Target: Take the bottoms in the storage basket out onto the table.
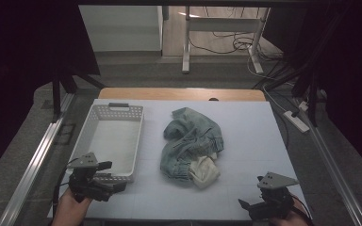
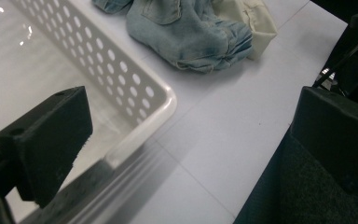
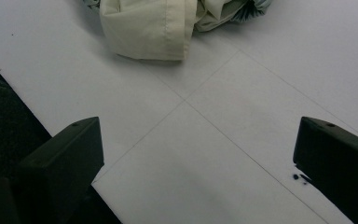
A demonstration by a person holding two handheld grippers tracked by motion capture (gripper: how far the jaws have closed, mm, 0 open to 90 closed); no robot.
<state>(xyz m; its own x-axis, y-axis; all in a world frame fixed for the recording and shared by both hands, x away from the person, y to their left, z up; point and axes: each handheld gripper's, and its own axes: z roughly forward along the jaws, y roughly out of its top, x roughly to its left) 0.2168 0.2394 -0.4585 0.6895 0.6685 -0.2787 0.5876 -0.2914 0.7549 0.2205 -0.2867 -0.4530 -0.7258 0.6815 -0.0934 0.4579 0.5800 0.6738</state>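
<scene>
The left gripper (image 1: 107,175) sits at the near left of the table (image 1: 250,141), held in the person's left hand (image 1: 70,207), right at the near end of the white perforated basket (image 1: 108,141); in the left gripper view its jaws stand wide apart with nothing between them, one jaw over the basket's near corner and the other out over the bare table surface; the basket's rounded corner (image 2: 165,100) lies between the two jaws but is not clamped. The right gripper (image 1: 247,205) rests at the near right edge of the table, held in the person's right hand (image 1: 287,219), well apart from the left one; in the right gripper view its jaws are likewise spread wide and hold nothing, with bare white table marked by thin crossing lines between them.

The heap of clothes lies in the middle of the table, to the right of the basket and not touching it; it is a crumpled pair of light blue jeans (image 1: 191,141) with a cream cloth (image 1: 205,172) bunched at its near end, touching the denim; the cream cloth (image 3: 144,28) lies ahead of the right gripper, beyond the jaws and apart from them; the jeans (image 2: 186,32) also show past the basket wall in the left gripper view. The basket holds nothing that can be seen; its dark handle (image 1: 119,105) sits at the far end.
</scene>
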